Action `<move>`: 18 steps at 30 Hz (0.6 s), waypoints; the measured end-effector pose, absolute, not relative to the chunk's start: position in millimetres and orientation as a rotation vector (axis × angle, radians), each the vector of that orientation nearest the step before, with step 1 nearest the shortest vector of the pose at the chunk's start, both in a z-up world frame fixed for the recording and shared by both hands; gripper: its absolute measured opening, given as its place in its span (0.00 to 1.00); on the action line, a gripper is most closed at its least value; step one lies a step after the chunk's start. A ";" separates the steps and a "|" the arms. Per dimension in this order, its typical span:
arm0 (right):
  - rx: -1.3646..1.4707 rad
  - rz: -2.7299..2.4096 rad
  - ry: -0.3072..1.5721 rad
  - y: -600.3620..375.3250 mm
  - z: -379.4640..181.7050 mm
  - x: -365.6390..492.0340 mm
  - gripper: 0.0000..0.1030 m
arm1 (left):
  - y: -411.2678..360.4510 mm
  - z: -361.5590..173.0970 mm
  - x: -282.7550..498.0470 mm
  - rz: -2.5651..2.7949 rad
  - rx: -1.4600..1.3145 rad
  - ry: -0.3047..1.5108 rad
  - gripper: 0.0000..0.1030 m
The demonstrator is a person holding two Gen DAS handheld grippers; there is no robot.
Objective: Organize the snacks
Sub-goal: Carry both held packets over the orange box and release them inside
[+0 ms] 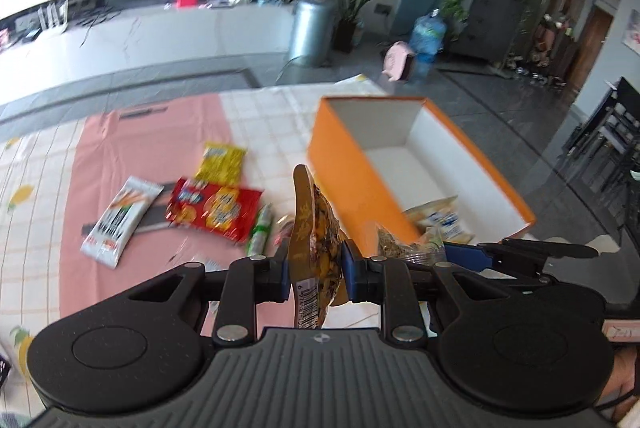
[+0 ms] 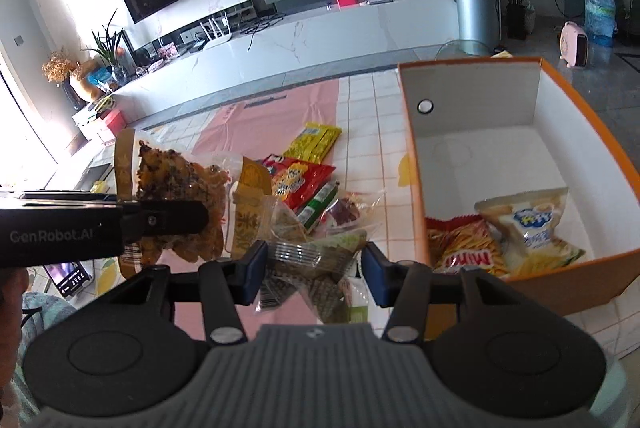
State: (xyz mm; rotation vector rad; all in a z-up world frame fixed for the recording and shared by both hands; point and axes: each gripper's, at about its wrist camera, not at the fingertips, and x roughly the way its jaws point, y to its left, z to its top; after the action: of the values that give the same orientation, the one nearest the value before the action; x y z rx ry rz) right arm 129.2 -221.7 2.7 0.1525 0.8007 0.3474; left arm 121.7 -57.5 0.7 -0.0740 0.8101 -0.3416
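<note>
My left gripper (image 1: 314,272) is shut on a gold snack packet (image 1: 316,236) and holds it above the table, left of the orange box (image 1: 344,163). In the right wrist view the same packet (image 2: 176,187) hangs from the left gripper's finger (image 2: 168,222). My right gripper (image 2: 314,270) is open, its jaws on either side of a clear packet with green contents (image 2: 320,260) lying on the table. The orange box (image 2: 568,280) holds a red chips bag (image 2: 464,248) and a pale chips bag (image 2: 528,224).
Loose snacks lie on the pink and white tablecloth (image 1: 120,147): a red bag (image 1: 212,207), a yellow packet (image 1: 222,161), a white packet (image 1: 120,220), a green stick (image 1: 260,232). A phone (image 2: 70,278) lies at the left. The table edge runs behind the box.
</note>
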 end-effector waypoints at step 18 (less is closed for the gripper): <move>-0.059 0.184 0.902 -338.4 38.0 188.1 0.48 | -181.1 5.2 186.5 -0.620 0.196 0.780 0.27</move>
State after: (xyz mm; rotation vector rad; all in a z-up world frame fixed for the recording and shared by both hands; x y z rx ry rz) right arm 188.1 -338.4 38.0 -0.0589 0.9022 0.1837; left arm 186.5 -181.1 5.2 0.1956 0.7800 -0.6199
